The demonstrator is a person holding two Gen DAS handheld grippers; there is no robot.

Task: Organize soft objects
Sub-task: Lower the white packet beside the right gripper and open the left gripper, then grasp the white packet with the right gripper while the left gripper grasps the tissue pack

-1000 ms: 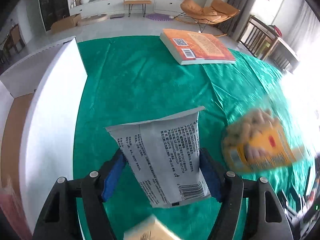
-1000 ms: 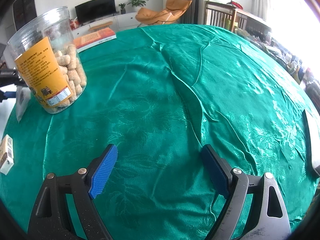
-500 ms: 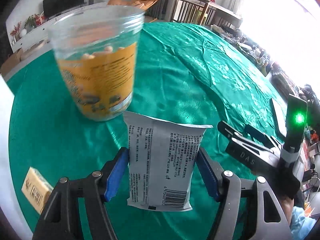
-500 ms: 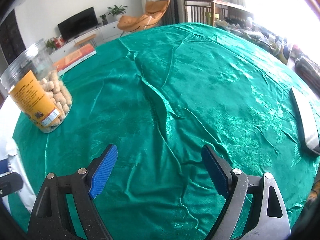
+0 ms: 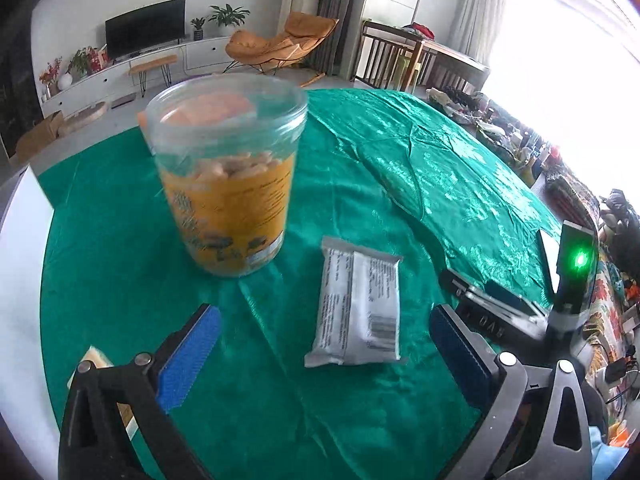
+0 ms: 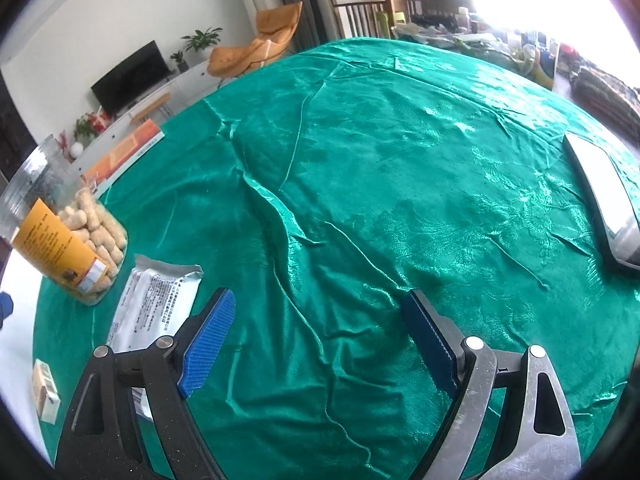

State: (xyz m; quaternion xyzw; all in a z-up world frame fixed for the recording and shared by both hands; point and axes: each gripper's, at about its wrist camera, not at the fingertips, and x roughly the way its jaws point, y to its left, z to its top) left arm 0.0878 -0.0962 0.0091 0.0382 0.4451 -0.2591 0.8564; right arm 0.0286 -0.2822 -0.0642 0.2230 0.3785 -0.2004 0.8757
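Observation:
A silver-grey snack packet point(image 5: 358, 304) lies flat on the green tablecloth, just right of a clear jar of puffed snacks with an orange label point(image 5: 226, 176). My left gripper point(image 5: 324, 354) is open and empty, its blue pads wide apart just behind the packet. The packet also shows in the right wrist view point(image 6: 154, 304), next to the jar point(image 6: 68, 236). My right gripper point(image 6: 318, 338) is open and empty above bare cloth, right of the packet.
A small beige box point(image 6: 45, 390) lies at the table's near left edge. An orange book point(image 6: 126, 150) lies far left. A flat silver device point(image 6: 600, 200) lies at the right. The other gripper's body with a green light point(image 5: 576, 260) is at the right.
My left gripper swung toward the jar, lowered the packet onto the cloth and opened, letting it go. My right gripper stayed open and shifted slightly.

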